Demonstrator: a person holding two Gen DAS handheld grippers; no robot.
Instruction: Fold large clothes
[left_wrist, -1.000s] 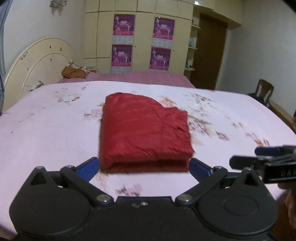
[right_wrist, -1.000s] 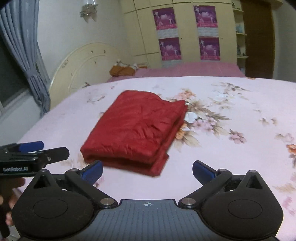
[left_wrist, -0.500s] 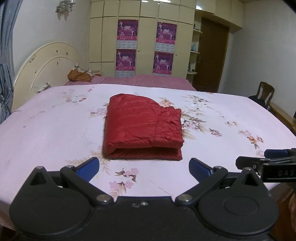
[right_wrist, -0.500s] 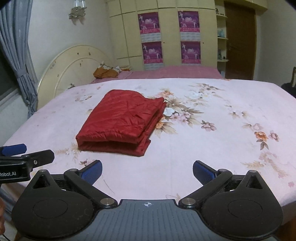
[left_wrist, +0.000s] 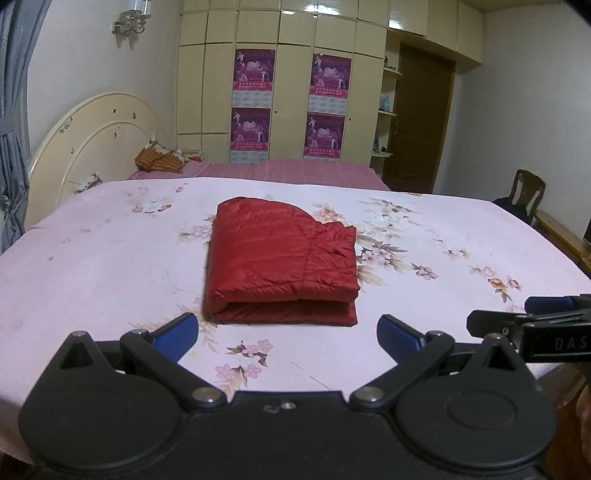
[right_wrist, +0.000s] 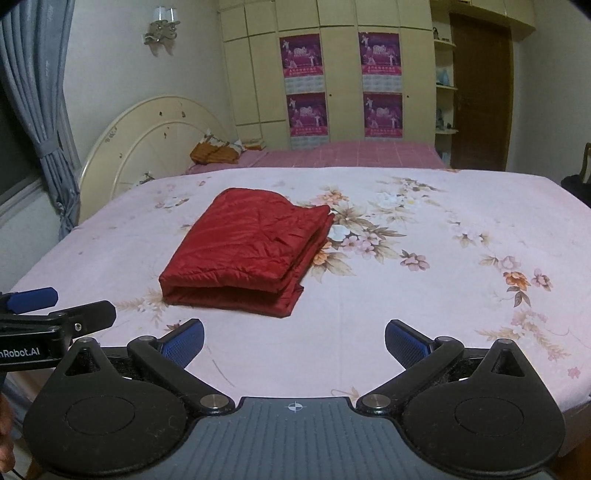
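A red quilted jacket (left_wrist: 280, 262) lies folded into a thick rectangle on the pink floral bed sheet (left_wrist: 103, 266); it also shows in the right wrist view (right_wrist: 251, 251). My left gripper (left_wrist: 288, 332) is open and empty, held back just short of the jacket's near folded edge. My right gripper (right_wrist: 293, 341) is open and empty, short of the jacket and to its right. Each gripper shows at the edge of the other's view: the right one (left_wrist: 532, 325) and the left one (right_wrist: 51, 317).
A cream headboard (left_wrist: 92, 147) stands at the left with a grey curtain (right_wrist: 40, 122) beside it. A second bed with a pink cover (left_wrist: 288, 170) and a wardrobe with posters (left_wrist: 288, 92) are behind. A wooden chair (left_wrist: 528, 192) stands at the right.
Both grippers have pulled back and up from the folded jacket, which now sits farther off. The jacket has not moved. Both stay open.
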